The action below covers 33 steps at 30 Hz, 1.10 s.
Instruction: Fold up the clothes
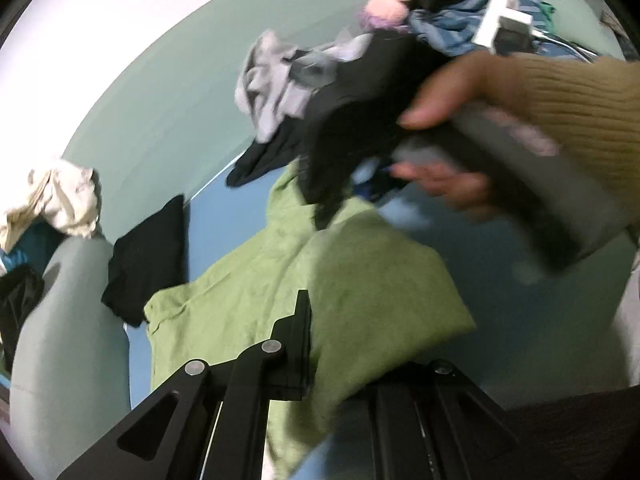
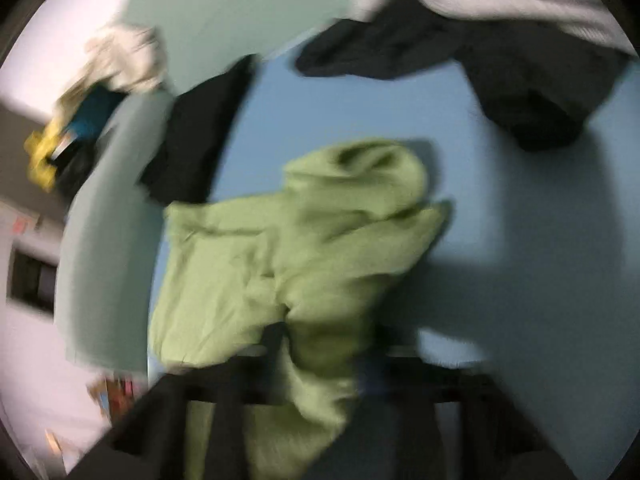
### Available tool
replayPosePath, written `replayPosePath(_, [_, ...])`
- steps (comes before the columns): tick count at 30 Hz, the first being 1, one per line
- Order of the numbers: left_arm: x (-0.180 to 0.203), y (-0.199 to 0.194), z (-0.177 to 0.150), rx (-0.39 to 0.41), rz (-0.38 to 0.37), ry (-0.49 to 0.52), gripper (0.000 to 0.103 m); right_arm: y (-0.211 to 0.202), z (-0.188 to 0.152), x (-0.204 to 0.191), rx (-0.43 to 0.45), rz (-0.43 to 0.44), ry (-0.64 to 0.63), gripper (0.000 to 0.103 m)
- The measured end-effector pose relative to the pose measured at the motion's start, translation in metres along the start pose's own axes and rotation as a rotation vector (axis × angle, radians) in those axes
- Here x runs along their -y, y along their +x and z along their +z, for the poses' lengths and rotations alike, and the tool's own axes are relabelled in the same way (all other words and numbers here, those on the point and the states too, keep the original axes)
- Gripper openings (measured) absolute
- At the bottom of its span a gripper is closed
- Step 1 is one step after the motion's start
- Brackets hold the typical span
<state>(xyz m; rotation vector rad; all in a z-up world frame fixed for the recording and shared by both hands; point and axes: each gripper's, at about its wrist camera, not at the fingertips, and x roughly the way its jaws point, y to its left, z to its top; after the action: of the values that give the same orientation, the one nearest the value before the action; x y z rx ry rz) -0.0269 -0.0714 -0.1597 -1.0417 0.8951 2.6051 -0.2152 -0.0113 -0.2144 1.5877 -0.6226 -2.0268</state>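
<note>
While both grippers pinch the green garment on the blue sheet, left gripper clamped nearly closed and right gripper narrowly closed on bunched cloth, they should pull evenly to keep edges aligned.

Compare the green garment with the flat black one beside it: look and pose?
The green garment is light, rumpled and spread over the blue surface; the black garment is dark, smaller, a neat flat rectangle at the surface's edge. The green one reaches between the left gripper fingers; the black lies untouched. Both are cloth.
</note>
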Motion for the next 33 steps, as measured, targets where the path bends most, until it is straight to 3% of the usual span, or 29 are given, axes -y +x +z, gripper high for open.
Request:
replayPosePath(3, [0.016,-0.010,0.011,0.018,-0.051,-0.036,0.007,-0.021,-0.005,0.004,0.055,-0.007,0.029,0.016])
replayPosePath(7, [0.044,-0.038,0.029,0.088,-0.224,-0.146,0.007,-0.091,-0.028,0.027,0.152,-0.081,0.017,0.015])
replayPosePath(12, [0.082,-0.043,0.037,0.100,-0.449,-0.255,0.007,-0.178,-0.073,0.082,0.232,-0.189,0.101,0.015])
replayPosePath(16, [0.073,-0.038,0.033,0.084,-0.585,-0.426,0.007,-0.202,-0.083,0.091,0.232,-0.250,0.127,0.015])
replayPosePath(19, [0.043,-0.037,0.021,0.078,-0.589,-0.579,0.007,-0.189,-0.072,0.062,0.221,-0.272,0.065,0.016])
replayPosePath(21, [0.014,-0.035,0.005,0.077,-0.528,-0.664,0.007,-0.171,-0.059,0.034,0.216,-0.251,0.012,0.016])
replayPosePath(23, [-0.012,-0.029,-0.012,0.065,-0.526,-0.759,0.007,-0.149,-0.045,0.004,0.194,-0.236,-0.044,0.016])
replayPosePath(30, [-0.085,0.011,-0.089,-0.077,-0.502,-1.173,0.007,-0.042,-0.005,-0.092,0.036,-0.255,-0.207,0.018])
replayPosePath(32, [-0.094,0.025,-0.107,-0.138,-0.502,-1.260,0.007,-0.005,0.004,-0.104,-0.025,-0.268,-0.213,0.025])
replayPosePath(33, [-0.096,0.032,-0.114,-0.176,-0.523,-1.316,0.007,0.009,0.008,-0.107,-0.046,-0.263,-0.212,0.034])
